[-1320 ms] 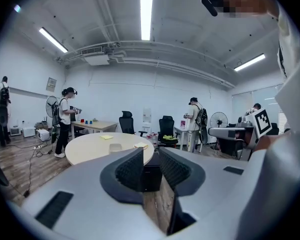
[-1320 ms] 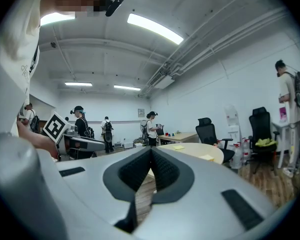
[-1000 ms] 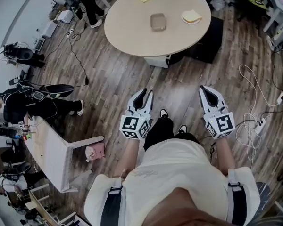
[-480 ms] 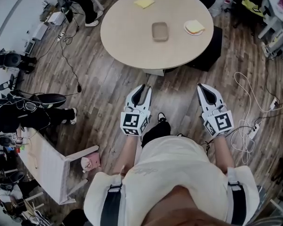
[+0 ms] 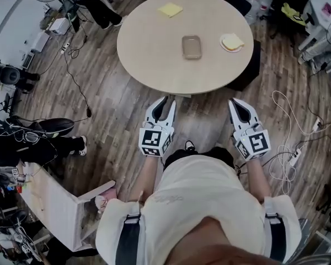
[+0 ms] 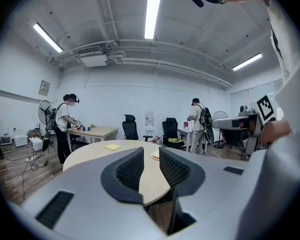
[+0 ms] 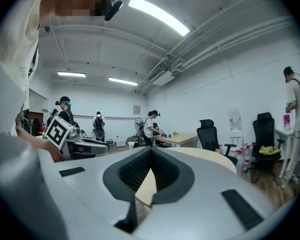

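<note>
I stand on a wood floor just short of a round beige table (image 5: 154, 54). On it lie a yellow note pad (image 5: 170, 9), a shallow grey tray (image 5: 191, 47) and a plate with a sandwich (image 5: 231, 42). My left gripper (image 5: 164, 104) hangs in the air near the table's near edge, its jaws slightly apart and empty; in the left gripper view (image 6: 151, 151) the tabletop (image 6: 90, 146) shows through the gap. My right gripper (image 5: 235, 105) is level with it, further right, jaws meeting at the tips, holding nothing (image 7: 151, 150).
A black base (image 5: 244, 65) sits under the table's right side. Cables and a power strip (image 5: 289, 159) lie on the floor at right. A wooden desk (image 5: 49, 203) stands lower left. Office chairs (image 6: 170, 131) and several people stand beyond the table.
The round table has come closer and lower in the head view as the person walked toward it. Both grippers kept the same pose, left slightly open, right shut.
</note>
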`<state>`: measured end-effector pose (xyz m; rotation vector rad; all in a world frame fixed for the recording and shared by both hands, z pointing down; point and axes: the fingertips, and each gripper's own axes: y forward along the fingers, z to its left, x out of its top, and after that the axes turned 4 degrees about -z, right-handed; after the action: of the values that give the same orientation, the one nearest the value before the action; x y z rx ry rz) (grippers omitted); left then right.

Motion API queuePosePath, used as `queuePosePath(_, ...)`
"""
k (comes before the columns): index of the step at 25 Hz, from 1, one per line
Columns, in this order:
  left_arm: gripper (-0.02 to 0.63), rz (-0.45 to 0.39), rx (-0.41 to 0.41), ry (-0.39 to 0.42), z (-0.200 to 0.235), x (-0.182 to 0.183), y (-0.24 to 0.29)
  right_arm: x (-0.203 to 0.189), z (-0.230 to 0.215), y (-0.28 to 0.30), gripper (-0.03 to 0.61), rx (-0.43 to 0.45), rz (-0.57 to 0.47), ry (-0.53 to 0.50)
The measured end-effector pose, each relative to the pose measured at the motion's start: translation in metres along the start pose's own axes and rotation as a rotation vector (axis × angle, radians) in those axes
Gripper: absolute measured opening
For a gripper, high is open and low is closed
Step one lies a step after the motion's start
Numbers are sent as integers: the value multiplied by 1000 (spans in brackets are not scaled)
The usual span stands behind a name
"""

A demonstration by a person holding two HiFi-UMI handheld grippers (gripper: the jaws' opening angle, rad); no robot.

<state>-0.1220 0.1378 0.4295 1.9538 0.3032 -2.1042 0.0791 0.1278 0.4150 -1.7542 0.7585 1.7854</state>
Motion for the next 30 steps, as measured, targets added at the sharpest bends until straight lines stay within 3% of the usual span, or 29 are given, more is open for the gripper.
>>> queuePosePath(12, 106, 49, -7, -48, 15, -18, 42, -20, -19, 41, 6, 19, 75, 9)
queuePosePath(24, 104, 36, 47, -4, 64, 11, 147, -20, -99, 155, 6, 106, 26, 37)
queuePosePath(30, 104, 35, 82, -39, 86, 13, 195, -22, -142, 199, 6, 124, 22, 22)
